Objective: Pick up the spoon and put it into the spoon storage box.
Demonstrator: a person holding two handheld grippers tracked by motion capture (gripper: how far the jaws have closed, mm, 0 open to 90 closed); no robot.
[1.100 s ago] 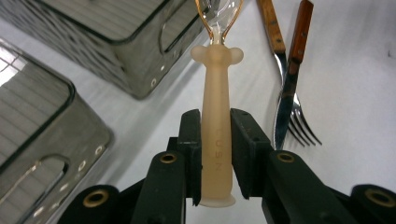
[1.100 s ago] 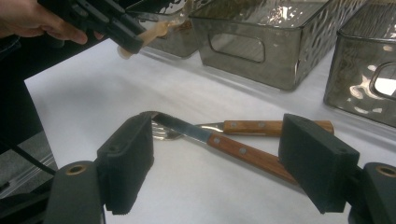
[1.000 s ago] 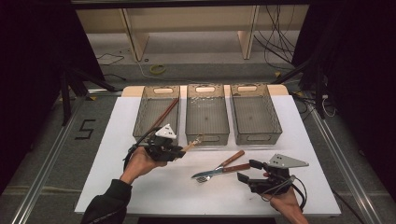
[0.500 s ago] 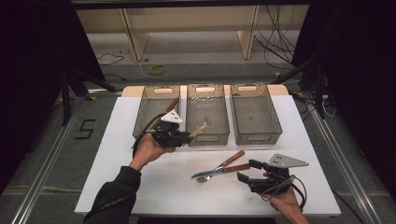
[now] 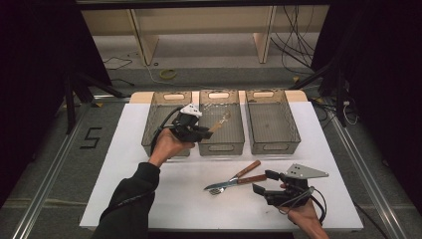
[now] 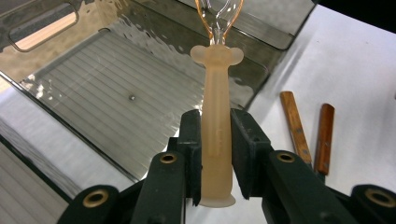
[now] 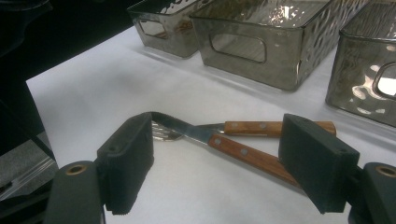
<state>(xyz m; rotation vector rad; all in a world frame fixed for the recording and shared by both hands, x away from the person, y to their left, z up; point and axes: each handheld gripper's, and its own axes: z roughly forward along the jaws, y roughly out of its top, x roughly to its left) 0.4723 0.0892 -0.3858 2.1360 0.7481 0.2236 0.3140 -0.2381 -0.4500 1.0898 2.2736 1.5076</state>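
Held thing: we saw a pale translucent plastic-handled utensil (image 6: 215,126) with a clear looped head, pinched at mid-handle by the left gripper (image 5: 201,132).
Left gripper state: its two black jaws were pressed against either side of the handle, the butt end sticking out below the pads toward the camera.
Where it was: we found the utensil carried over the middle smoky-grey plastic bin (image 5: 222,144), its head reaching in above that bin's ribbed floor.
Long axis: in the left gripper view the handle ran straight on from the jaws, away from the hand; in the high view it slanted up and to the right, head first.
Bin relative to gripper: the bin floor lay ahead of and below the jaws, so we judged that the next move called for a lowering along that axis and then a release.
Right gripper state: the right gripper (image 5: 263,182) had its jaws spread wide, holding nothing.
Right gripper's neighbours: a wooden-handled knife (image 7: 233,147) and a wooden-handled fork (image 7: 247,127) lay crossed on the white table (image 5: 149,199), just ahead of its open jaws.
Nearer hand: we judged the right hand nearer to that pair, and the left nearer to the bins.
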